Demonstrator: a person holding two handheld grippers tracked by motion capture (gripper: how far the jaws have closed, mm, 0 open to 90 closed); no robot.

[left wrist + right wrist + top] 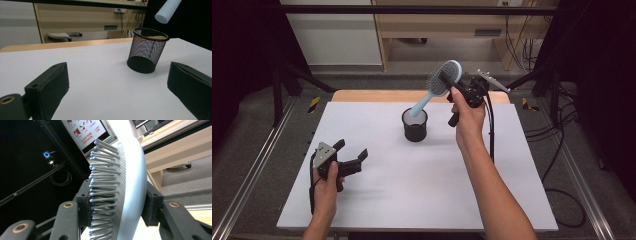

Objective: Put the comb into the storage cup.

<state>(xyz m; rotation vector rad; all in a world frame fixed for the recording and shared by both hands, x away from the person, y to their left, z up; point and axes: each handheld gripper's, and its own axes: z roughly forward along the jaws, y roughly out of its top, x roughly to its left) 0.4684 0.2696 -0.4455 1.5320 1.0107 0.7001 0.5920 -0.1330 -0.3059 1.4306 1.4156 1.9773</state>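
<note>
Lab: black curtains (242, 60), metal frame (412, 9), floor cables (562, 150).

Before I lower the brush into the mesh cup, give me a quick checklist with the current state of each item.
1. Right claw shut on the brush head, pads on bristle side and back: ok.
2. Handle end above the mesh cup rim, not yet inside: ok.
3. Handle lined up with the opening: cannot tell; the brush is tilted.
4. Cup upright on the white table: ok.
5. Cup inside free of other things: cannot tell.
6. Left claw open, apart from the cup: ok.
</note>
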